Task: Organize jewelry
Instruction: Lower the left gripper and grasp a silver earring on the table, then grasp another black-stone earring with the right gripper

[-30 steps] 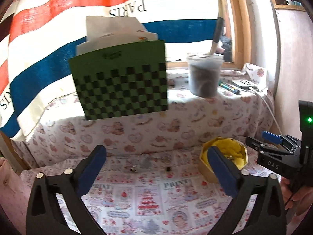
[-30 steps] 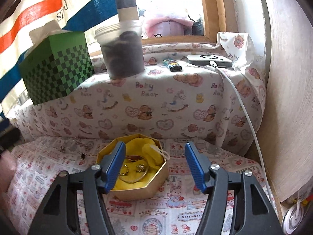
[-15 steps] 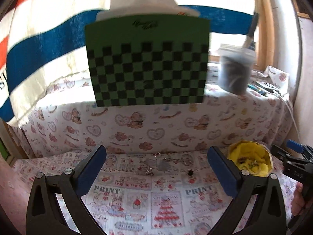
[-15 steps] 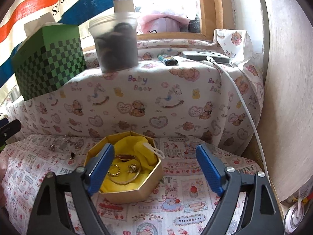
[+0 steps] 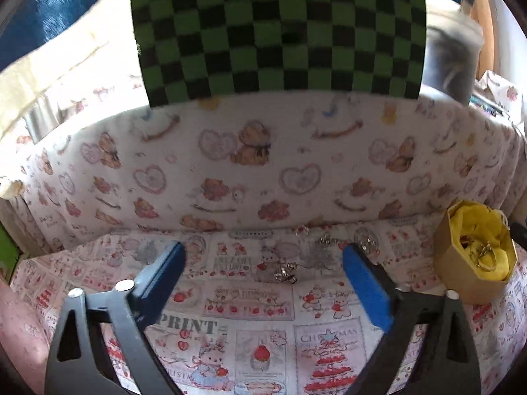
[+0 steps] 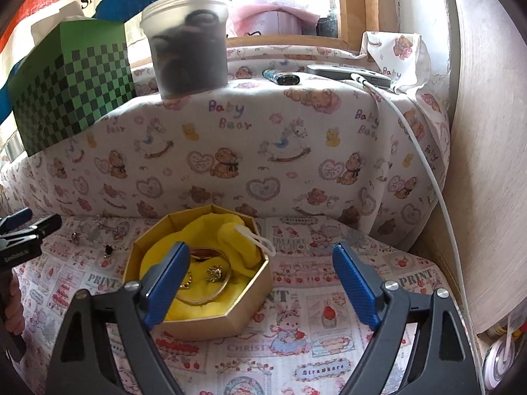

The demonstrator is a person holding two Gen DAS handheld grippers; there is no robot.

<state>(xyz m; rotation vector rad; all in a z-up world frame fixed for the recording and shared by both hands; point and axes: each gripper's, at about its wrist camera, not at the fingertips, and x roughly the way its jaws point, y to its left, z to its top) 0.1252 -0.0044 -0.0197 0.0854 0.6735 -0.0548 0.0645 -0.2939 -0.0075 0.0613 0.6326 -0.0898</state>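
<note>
A gold hexagonal box [image 6: 230, 316] lined with yellow cloth holds a gold bangle [image 6: 210, 291] and small gold pieces. It also shows at the right of the left wrist view [image 5: 461, 283]. Small silver jewelry pieces [image 5: 285, 273] lie loose on the printed cloth, with more [image 5: 324, 240] behind them. My left gripper [image 5: 263, 263] is open and empty, low over the cloth just before the silver pieces. My right gripper [image 6: 260, 270] is open and empty, above the box's near right side. The left gripper also shows at the left edge of the right wrist view [image 6: 29, 233].
A raised ledge draped in teddy-bear cloth [image 6: 263, 138] stands behind. On it sit a green checkered box [image 5: 276, 33], a plastic tub of dark items [image 6: 187, 49], a lighter [image 6: 281, 77] and a grey device with white cable [image 6: 349, 72]. A wooden panel [image 6: 487, 164] bounds the right.
My left gripper has moved forward and down toward the loose silver pieces and its jaws have narrowed. My right gripper has opened wider and drawn back slightly from the box.
</note>
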